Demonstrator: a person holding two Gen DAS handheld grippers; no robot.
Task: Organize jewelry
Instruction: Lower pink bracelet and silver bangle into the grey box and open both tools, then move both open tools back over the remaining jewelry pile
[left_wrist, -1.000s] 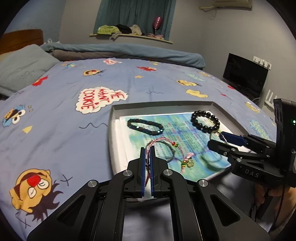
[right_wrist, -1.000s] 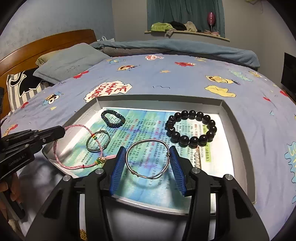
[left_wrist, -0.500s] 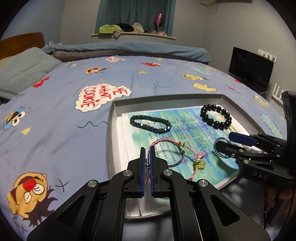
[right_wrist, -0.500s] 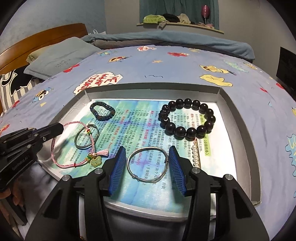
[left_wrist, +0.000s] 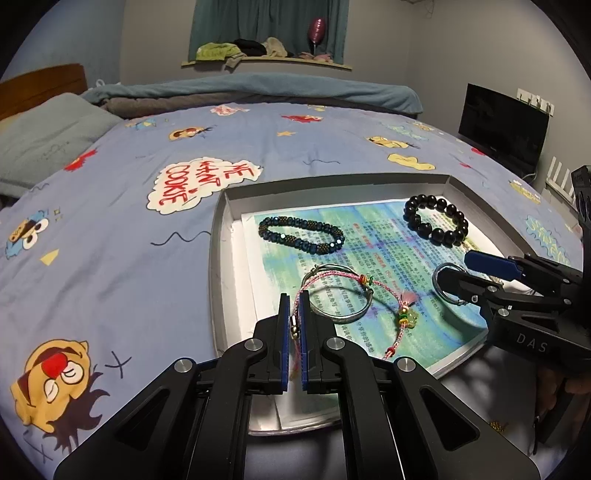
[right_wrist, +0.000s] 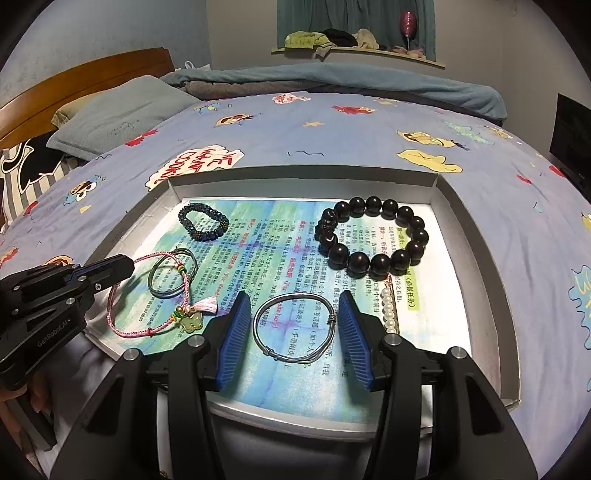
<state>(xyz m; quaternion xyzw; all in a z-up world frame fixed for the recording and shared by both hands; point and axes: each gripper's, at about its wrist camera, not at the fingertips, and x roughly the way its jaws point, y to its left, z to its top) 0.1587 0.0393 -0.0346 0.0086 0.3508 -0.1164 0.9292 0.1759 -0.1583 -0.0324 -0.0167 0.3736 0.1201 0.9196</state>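
Observation:
A shallow grey tray (left_wrist: 218, 258) (right_wrist: 303, 173) lined with printed paper lies on the bed. My left gripper (left_wrist: 294, 295) (right_wrist: 127, 265) is at its near left corner. Its jaws are opening, and the pink cord bracelet (left_wrist: 351, 275) (right_wrist: 122, 325) runs loosely between the pads. That bracelet drapes over a small silver bangle (left_wrist: 343, 317) (right_wrist: 153, 291). My right gripper (right_wrist: 294, 295) (left_wrist: 456, 267) is opening too. A wire bangle (right_wrist: 295, 360) (left_wrist: 436, 284) lies flat between its blue pads, which are just clear of it. Further back lie a dark blue bead bracelet (left_wrist: 301, 240) and a black bead bracelet (right_wrist: 369, 264).
A short pearl string (right_wrist: 388, 310) lies right of the wire bangle. The tray rests on a blue cartoon bedsheet (left_wrist: 110, 221). A grey pillow (right_wrist: 118, 114) and wooden headboard are at the far left, and a dark screen (left_wrist: 502, 125) stands at the right.
Both grippers have eased apart a little. The right pads, which pinched the wire bangle, now stand off it. The pink bracelet has settled lower over the small bangle.

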